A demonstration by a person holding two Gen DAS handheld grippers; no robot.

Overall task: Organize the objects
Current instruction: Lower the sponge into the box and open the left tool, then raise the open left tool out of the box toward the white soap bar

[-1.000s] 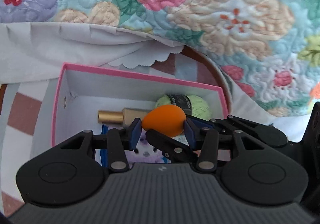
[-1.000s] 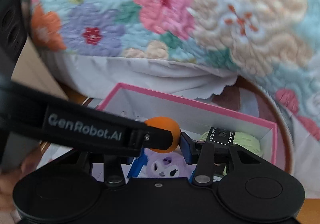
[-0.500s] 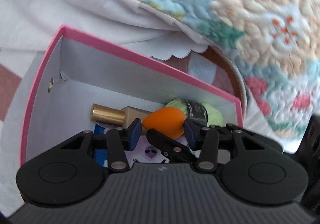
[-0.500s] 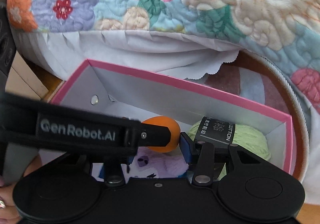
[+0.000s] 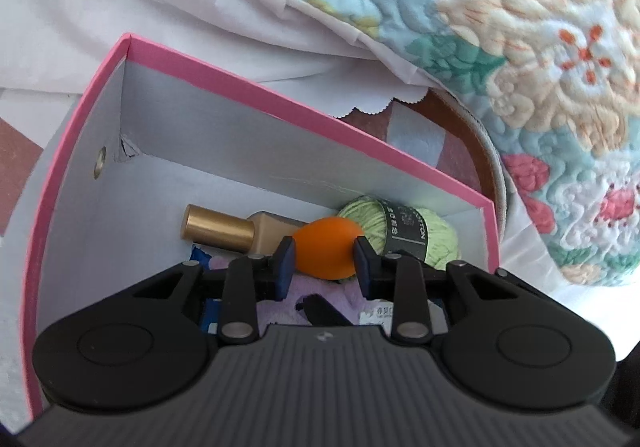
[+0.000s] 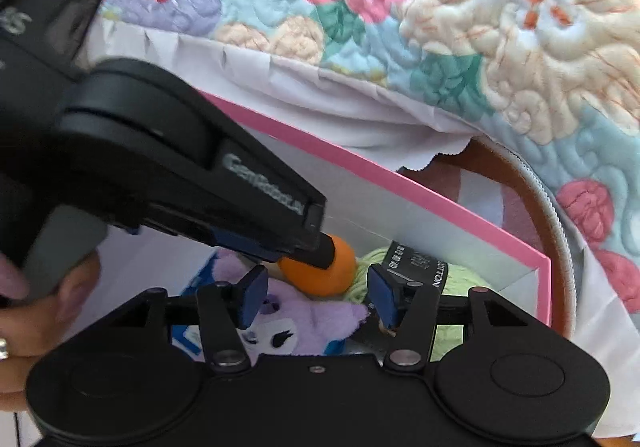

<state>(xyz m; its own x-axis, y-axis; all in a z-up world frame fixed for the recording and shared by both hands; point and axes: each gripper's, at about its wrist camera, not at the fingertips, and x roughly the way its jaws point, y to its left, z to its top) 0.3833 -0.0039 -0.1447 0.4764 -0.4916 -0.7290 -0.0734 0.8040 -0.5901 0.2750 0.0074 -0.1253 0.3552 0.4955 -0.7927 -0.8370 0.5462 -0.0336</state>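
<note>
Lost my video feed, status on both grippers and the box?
Left gripper shut on orange sponge, low in pink box. Right gripper open, empty, just widened. Yarn, gold-capped bottle, purple plush crowd underneath.

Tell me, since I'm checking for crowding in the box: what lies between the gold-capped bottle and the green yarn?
The orange egg-shaped sponge, held by the left hand-held gripper, sits between the bottle and the yarn; the left wrist view shows it.

Both wrist views look steeply down, very near, into the pink-rimmed box [image 5: 256,87], each with its own gripper body filling the lower frame. The right wrist view also catches the left gripper [image 6: 320,247] crossing from the upper left. Both share the orange sponge [image 5: 326,249], green yarn ball [image 5: 400,235] and floral quilt [image 5: 520,47].
</note>
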